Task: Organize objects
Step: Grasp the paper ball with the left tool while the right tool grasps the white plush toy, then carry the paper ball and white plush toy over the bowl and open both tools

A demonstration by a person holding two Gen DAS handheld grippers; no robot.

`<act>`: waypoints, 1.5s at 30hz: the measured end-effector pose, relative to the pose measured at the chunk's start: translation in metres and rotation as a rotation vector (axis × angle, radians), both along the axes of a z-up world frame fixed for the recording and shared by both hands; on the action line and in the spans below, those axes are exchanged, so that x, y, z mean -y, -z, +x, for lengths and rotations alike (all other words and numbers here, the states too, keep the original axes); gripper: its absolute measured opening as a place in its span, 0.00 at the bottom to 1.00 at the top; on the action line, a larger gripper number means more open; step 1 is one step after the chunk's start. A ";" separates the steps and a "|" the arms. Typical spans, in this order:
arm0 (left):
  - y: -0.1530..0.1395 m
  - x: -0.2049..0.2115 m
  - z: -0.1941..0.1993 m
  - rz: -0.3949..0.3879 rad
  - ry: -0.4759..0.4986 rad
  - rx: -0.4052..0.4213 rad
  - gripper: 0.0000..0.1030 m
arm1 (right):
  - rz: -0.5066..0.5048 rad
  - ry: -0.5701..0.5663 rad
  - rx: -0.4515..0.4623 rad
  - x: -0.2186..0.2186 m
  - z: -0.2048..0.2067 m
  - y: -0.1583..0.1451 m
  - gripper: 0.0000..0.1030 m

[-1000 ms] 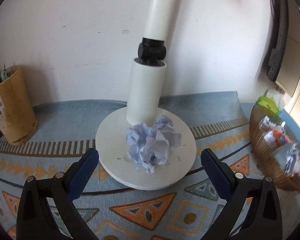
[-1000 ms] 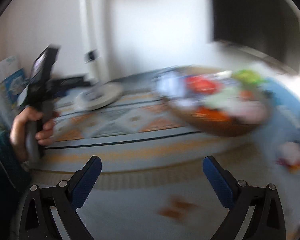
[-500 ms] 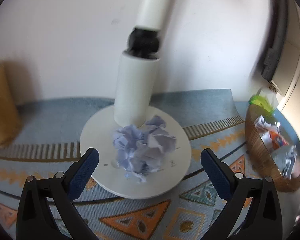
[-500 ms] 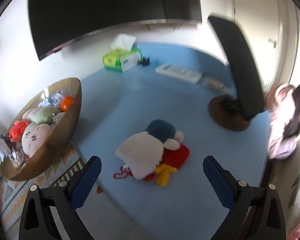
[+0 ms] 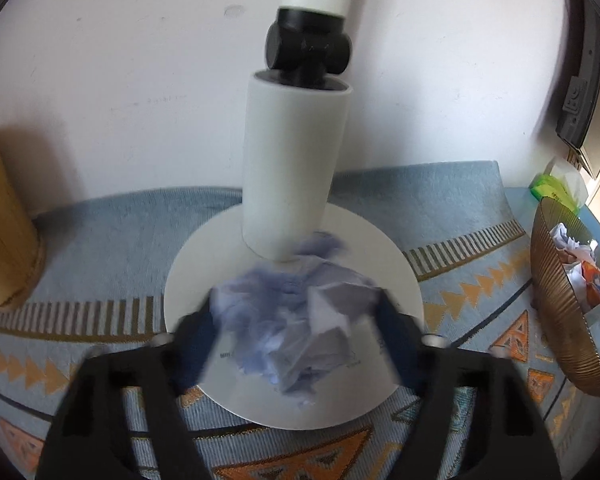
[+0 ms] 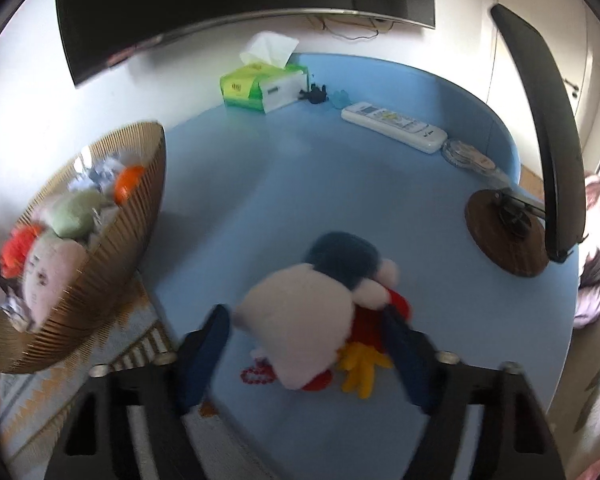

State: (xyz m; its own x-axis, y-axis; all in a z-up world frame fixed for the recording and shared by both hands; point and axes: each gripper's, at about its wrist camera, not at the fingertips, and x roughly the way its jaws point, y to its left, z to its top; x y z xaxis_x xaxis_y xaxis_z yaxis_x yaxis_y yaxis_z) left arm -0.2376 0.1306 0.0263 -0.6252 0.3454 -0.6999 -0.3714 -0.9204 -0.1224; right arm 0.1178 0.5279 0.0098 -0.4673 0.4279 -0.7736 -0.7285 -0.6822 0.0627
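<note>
Closing in on two pickups at once: left gripper (image 5: 296,330) is straddling the crumpled paper ball (image 5: 300,322), right gripper (image 6: 306,344) is straddling the plush toy (image 6: 314,316). Both sets of jaws are partly open around their targets; blur is hiding whether the pads are touching, so no firm hold is showing on either. To do it well, squeezing across the bulk of each item, centred, then lifting straight up before swinging to the wicker basket (image 6: 112,280). Paper is sitting on the white lamp base (image 5: 396,280), just in front of the lamp post (image 5: 294,164); lifting clear of it matters. Paper is pale lilac-white, loosely wadded, likely springy. Plush is lying on the blue surface (image 6: 300,184): white body, dark blue head, red and yellow parts, soft.
</note>
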 end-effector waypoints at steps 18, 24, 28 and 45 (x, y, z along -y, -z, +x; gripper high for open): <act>-0.086 0.039 0.190 0.008 -0.076 -0.228 0.49 | 0.050 -0.287 -0.211 0.093 0.035 -0.070 0.48; -0.070 0.049 0.241 0.033 -0.112 -0.187 0.49 | -0.008 -0.461 -0.206 0.149 0.033 -0.062 0.48; -0.029 0.056 0.259 0.065 -0.123 -0.155 0.49 | -0.041 -0.636 -0.203 0.185 0.019 -0.031 0.49; -0.011 0.058 0.259 0.095 -0.101 -0.098 0.49 | -0.161 -0.493 -0.001 0.187 -0.004 0.002 0.91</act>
State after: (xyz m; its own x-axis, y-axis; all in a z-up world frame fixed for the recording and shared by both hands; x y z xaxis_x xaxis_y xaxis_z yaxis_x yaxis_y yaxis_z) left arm 0.0215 0.0722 0.0371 -0.7235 0.3392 -0.6013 -0.2919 -0.9396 -0.1788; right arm 0.1139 0.3404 0.0073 -0.5846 0.0325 -0.8107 -0.3229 -0.9260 0.1957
